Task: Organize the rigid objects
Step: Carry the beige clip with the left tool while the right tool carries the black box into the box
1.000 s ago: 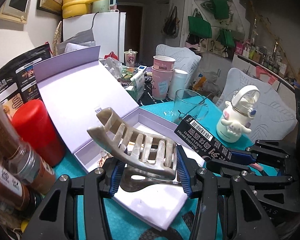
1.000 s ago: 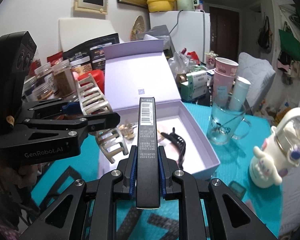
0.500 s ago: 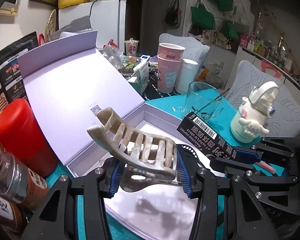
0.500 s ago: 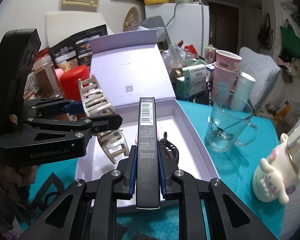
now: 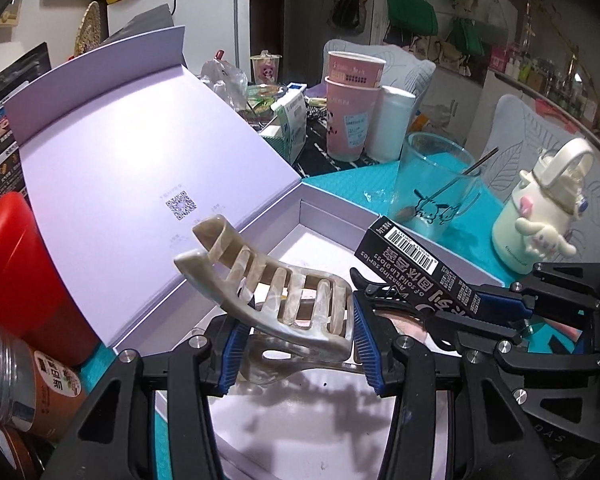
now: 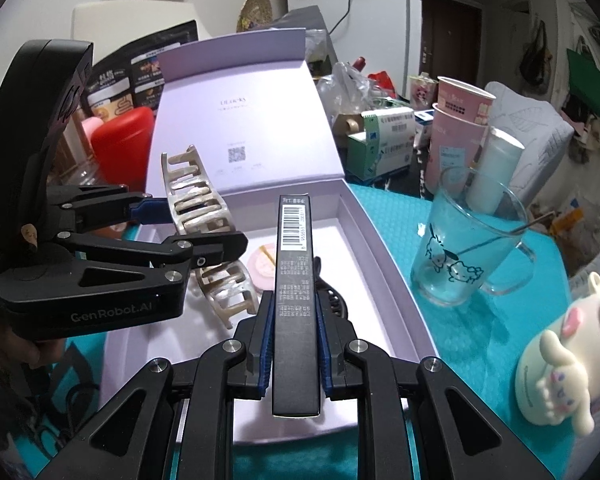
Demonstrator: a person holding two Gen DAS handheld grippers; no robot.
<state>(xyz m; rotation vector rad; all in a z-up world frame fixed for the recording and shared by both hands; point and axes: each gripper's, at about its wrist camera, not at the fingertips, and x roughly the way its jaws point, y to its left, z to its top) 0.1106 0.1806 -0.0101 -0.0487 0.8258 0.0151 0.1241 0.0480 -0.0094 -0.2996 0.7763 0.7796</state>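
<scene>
Two grippers hung over the open lilac box (image 6: 384, 264), each pinching one item. From its own wrist camera, the left gripper (image 5: 296, 344) had its blue pads pressed against the two ends of a marbled beige hair claw (image 5: 276, 292), so the claw's long axis ran across the jaws, from 9 toward 3 o'clock, while its curved teeth rose and pointed away toward 11 o'clock, at the raised lid (image 5: 132, 184) with its small printed code. The claw was held above the box's white floor, casting a shadow on it. In the right wrist view, the right gripper (image 6: 295, 344) was clamped on the sides of a slim black lip-gloss carton (image 6: 294, 280), whose long axis lay straight along the fingers, pointing to 12 o'clock with the barcode end farthest out, over the middle of the box. Inside the box, beneath that carton, lay a black hair clip (image 6: 332, 292) and a pink round item (image 6: 262, 266), partly hidden. A glass mug (image 6: 468, 256) with cartoon dogs stood at 2 o'clock on the teal mat (image 6: 472, 344), just beside the box, and a white character bottle (image 6: 560, 364) stood at 4 o'clock.
</scene>
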